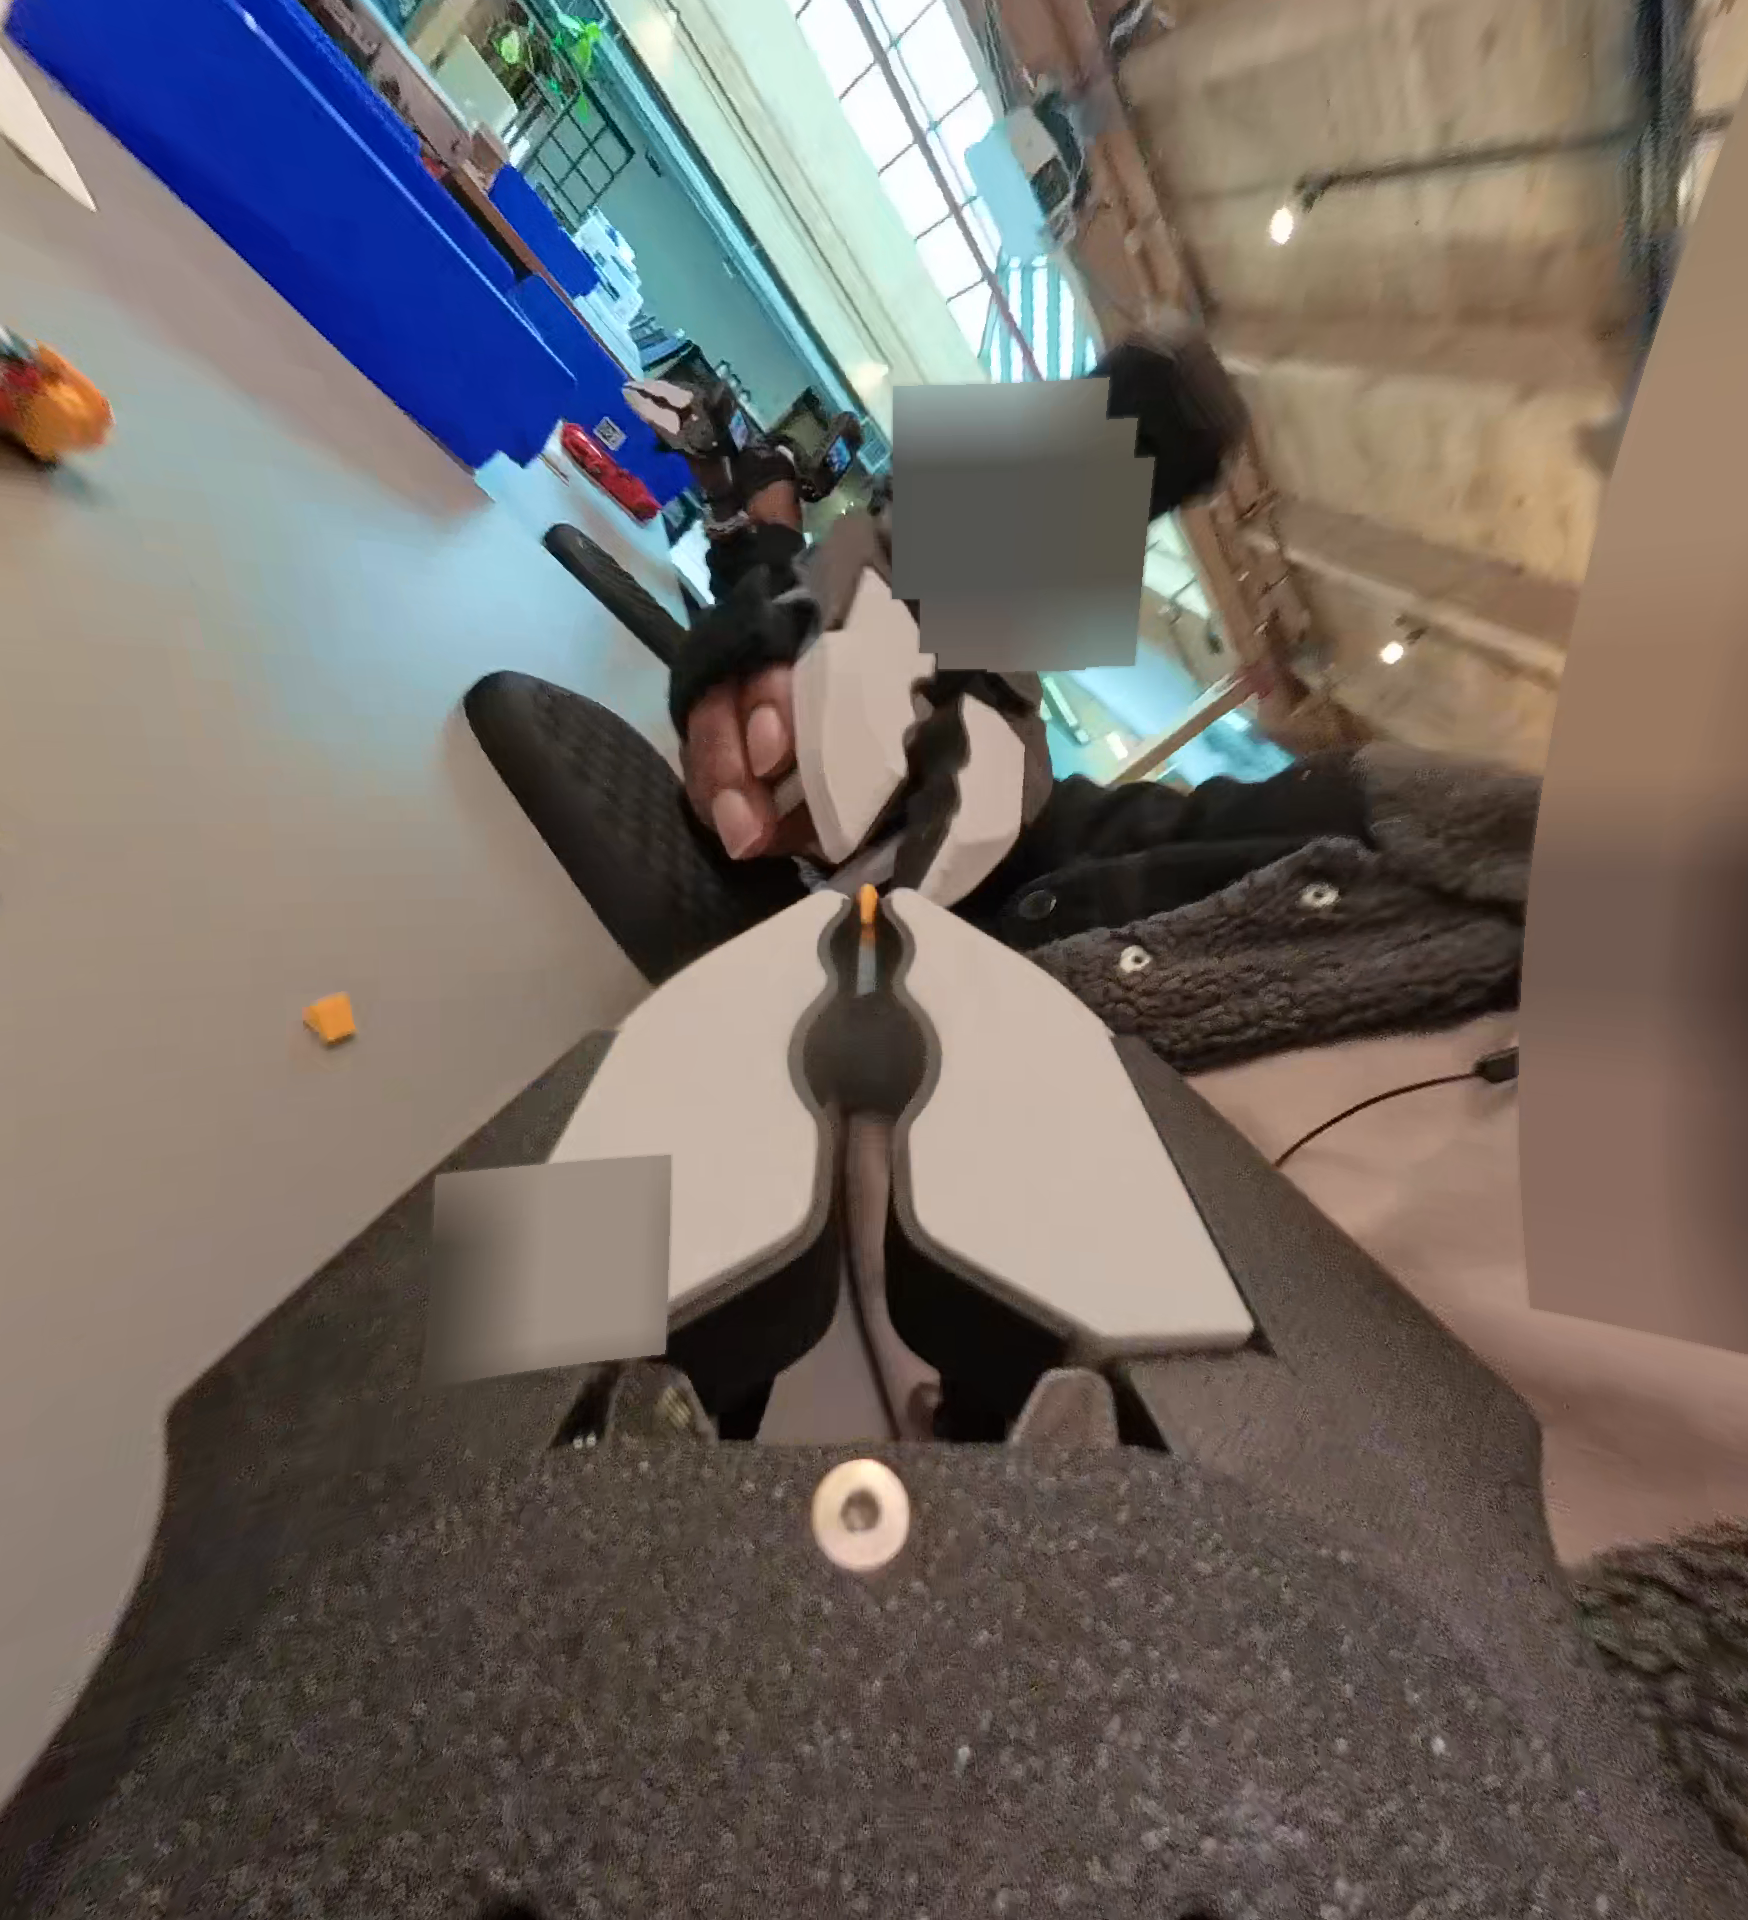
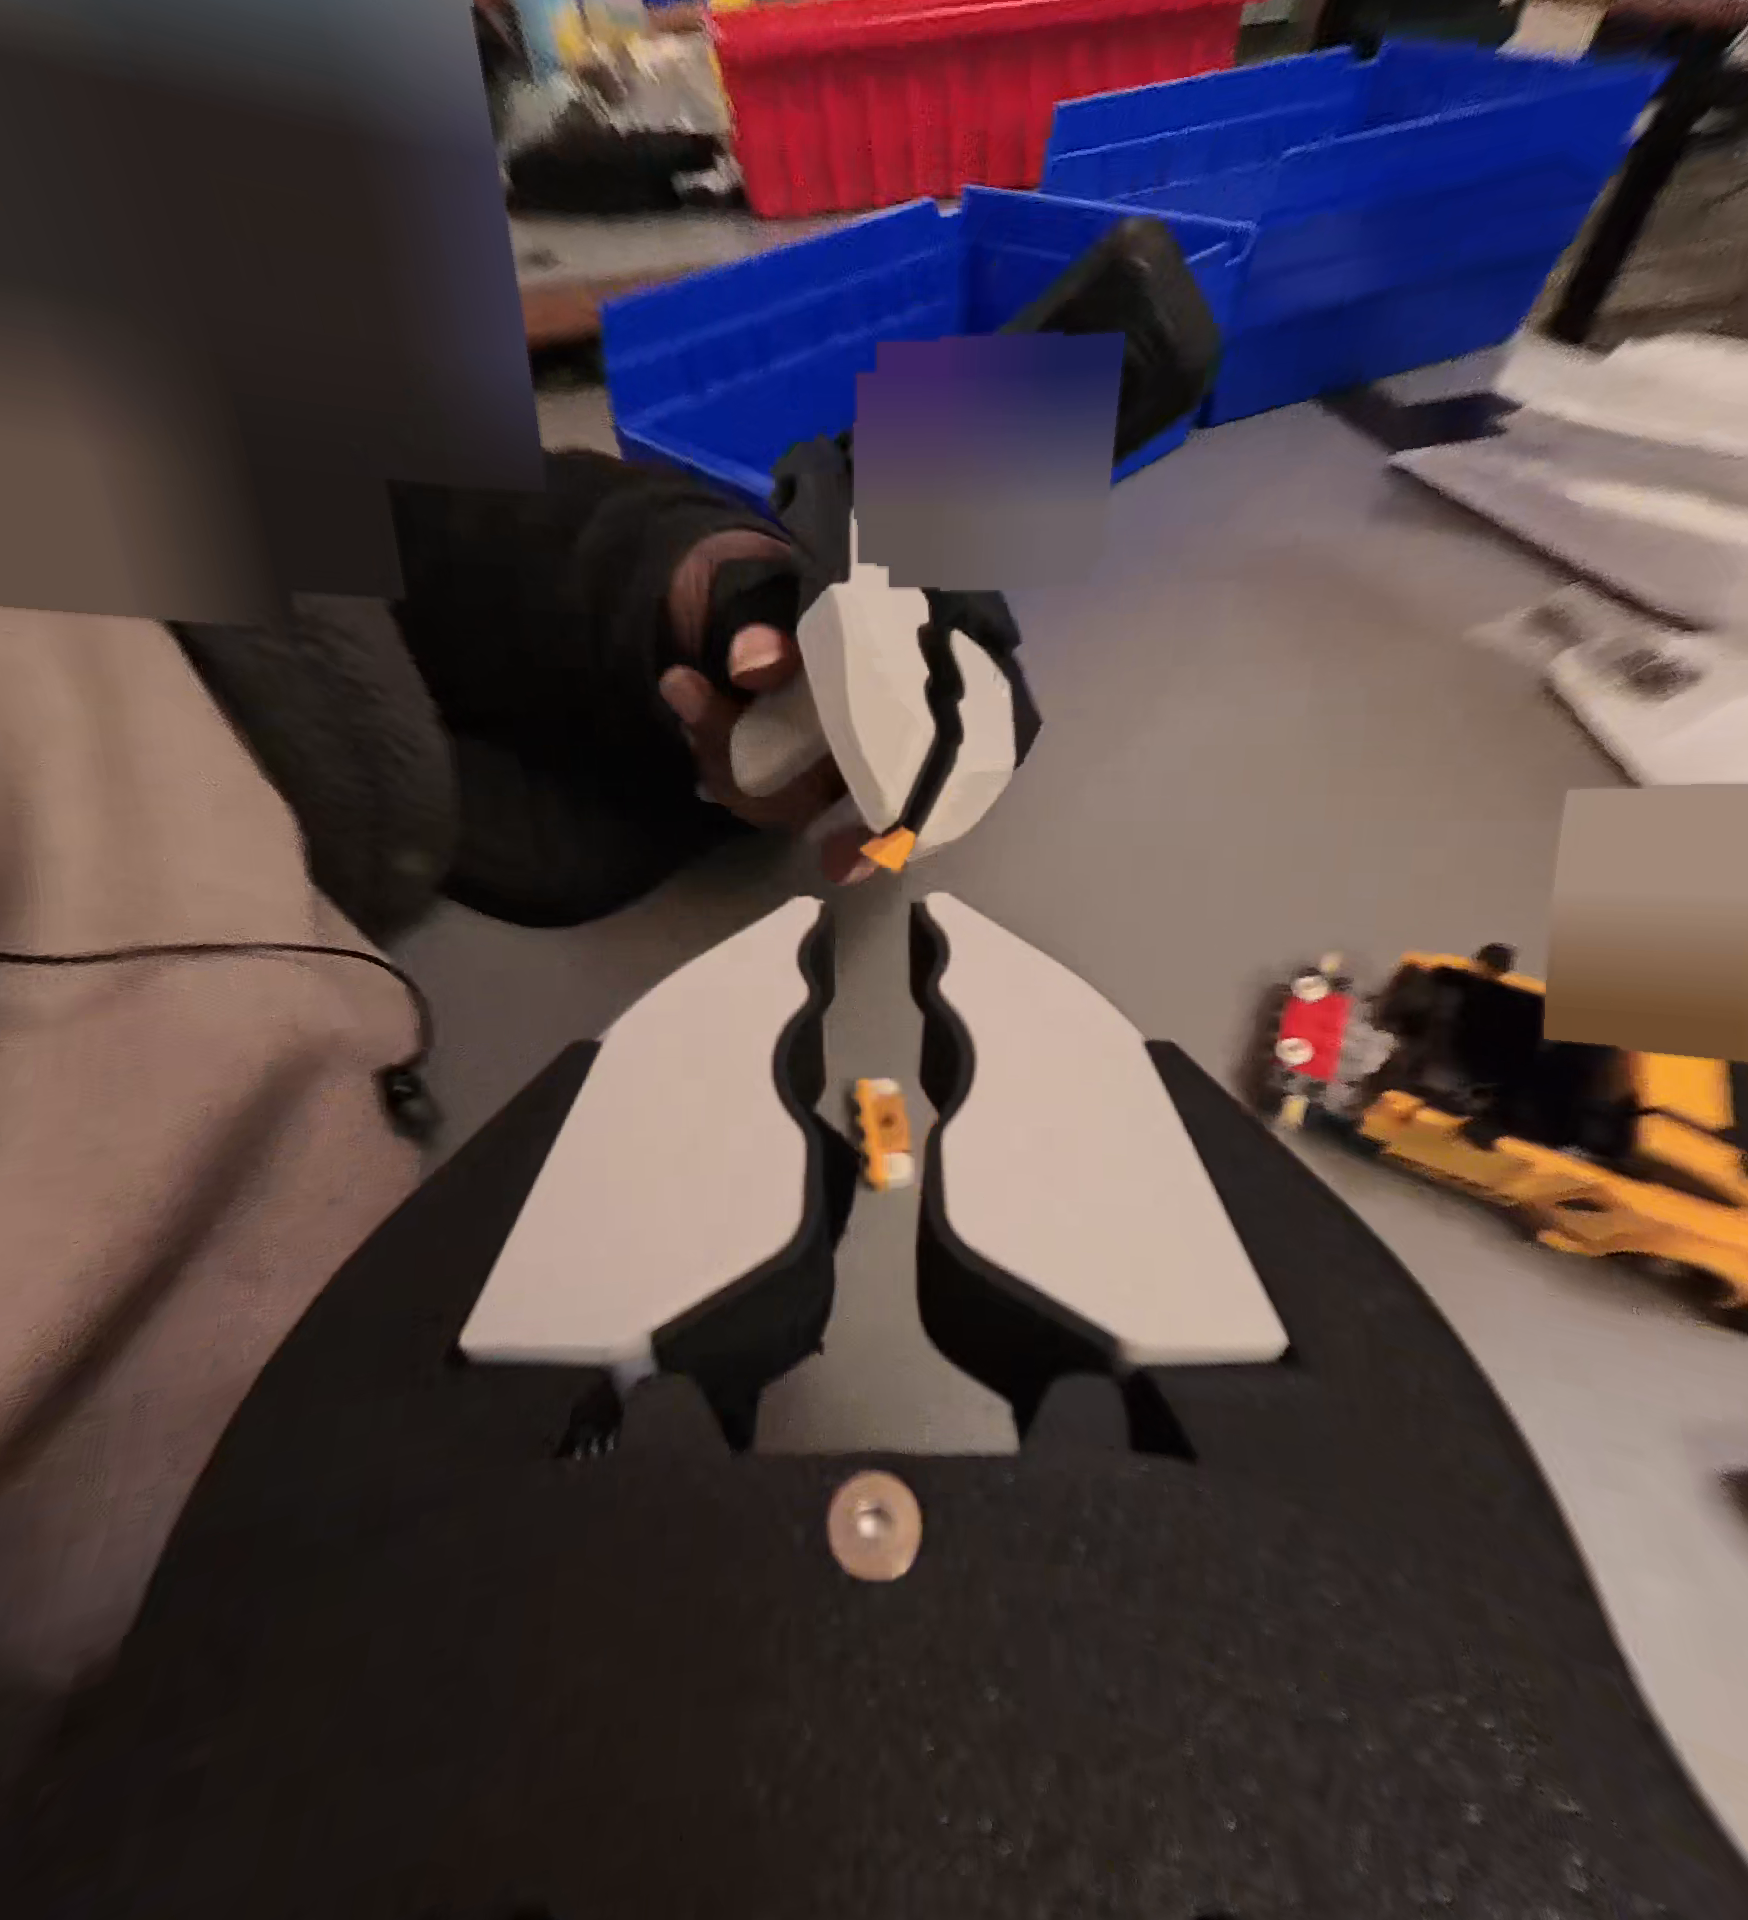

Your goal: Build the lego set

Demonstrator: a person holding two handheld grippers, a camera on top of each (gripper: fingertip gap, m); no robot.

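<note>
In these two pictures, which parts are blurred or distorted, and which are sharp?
Left wrist view: left gripper and its small orange piece sharp; the room behind bends from the wide lens. Right wrist view: right gripper sharp; yellow lego vehicle and blue bins smeared by motion blur.

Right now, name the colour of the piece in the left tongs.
Orange piece, clearest in the right wrist view.

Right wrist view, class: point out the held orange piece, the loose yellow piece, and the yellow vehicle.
Orange piece (image 2: 888, 850), right wrist view: its exposed tip.
Yellow piece (image 2: 883, 1130), right wrist view: its middle.
Yellow vehicle (image 2: 1535, 1174), right wrist view: its yellow body.
</note>
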